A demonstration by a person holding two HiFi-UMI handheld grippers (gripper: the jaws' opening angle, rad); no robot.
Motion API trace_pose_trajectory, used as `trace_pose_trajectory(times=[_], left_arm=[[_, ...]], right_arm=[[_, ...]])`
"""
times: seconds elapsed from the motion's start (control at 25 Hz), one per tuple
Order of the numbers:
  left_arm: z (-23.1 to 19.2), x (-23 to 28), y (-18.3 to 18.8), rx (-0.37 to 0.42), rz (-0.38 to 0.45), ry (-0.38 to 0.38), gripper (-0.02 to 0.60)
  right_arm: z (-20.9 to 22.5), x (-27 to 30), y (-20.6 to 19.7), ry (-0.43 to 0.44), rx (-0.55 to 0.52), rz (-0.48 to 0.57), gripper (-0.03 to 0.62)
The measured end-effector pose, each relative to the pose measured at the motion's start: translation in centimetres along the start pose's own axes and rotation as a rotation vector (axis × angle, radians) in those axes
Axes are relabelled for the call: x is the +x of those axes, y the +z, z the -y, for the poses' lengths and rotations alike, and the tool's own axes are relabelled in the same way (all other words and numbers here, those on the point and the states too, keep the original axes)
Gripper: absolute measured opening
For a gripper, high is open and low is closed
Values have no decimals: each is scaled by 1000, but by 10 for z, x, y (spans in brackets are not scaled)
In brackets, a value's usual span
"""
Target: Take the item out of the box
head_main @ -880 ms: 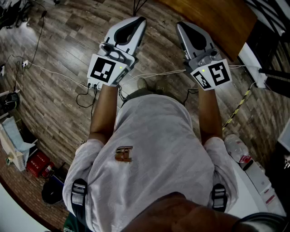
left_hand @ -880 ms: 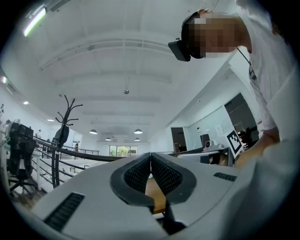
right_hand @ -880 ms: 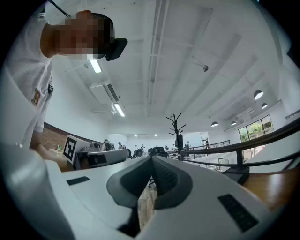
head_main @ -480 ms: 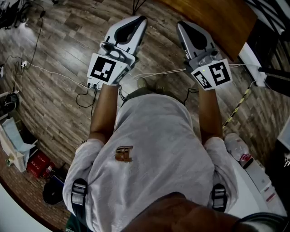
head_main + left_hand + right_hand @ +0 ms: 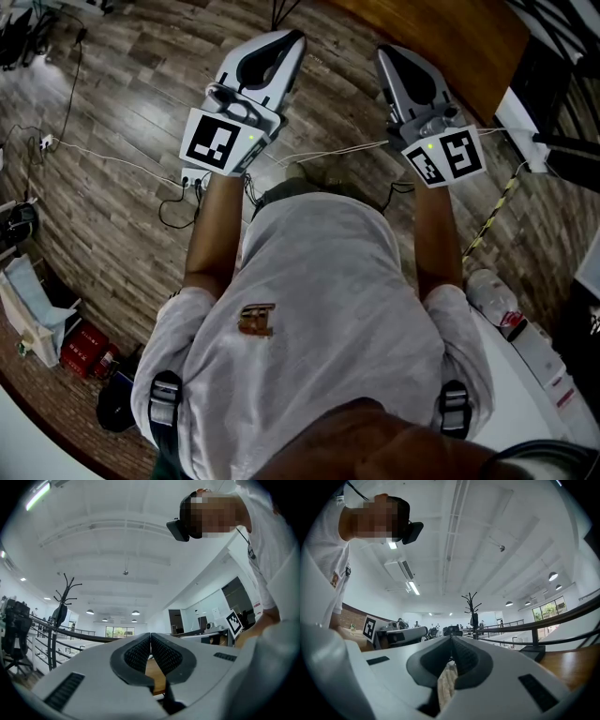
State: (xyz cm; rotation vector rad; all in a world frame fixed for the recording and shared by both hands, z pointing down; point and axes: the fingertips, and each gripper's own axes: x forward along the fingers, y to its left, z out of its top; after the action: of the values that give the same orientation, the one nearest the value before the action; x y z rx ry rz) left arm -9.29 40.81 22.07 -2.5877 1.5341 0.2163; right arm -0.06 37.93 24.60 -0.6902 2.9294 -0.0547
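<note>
No box and no item show in any view. In the head view a person in a grey shirt (image 5: 319,309) holds both grippers out over a wooden floor (image 5: 122,103). My left gripper (image 5: 292,37) is shut, jaws pressed together with nothing between them; its own view has the closed tips (image 5: 150,634) pointing up at a white ceiling. My right gripper (image 5: 384,52) is also shut and empty, its tips (image 5: 451,638) likewise aimed up towards the ceiling and a person's head.
White cables (image 5: 112,155) run across the floor. A wooden table edge (image 5: 450,37) lies at the top right. A plastic bottle (image 5: 487,302) and bags with red items (image 5: 80,349) sit by the person's sides. A coat stand (image 5: 64,603) and railing stand beyond.
The right gripper has drifted slightly to the right. The left gripper has hardly moved. Both stay shut.
</note>
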Motion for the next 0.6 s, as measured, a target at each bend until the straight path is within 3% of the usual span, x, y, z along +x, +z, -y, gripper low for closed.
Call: trace_pose_trajectory(times=[0.6], left_arm=[[-70, -23, 1, -6, 27, -95, 20]], right_arm=[[-23, 53, -18, -105, -31, -35, 31]])
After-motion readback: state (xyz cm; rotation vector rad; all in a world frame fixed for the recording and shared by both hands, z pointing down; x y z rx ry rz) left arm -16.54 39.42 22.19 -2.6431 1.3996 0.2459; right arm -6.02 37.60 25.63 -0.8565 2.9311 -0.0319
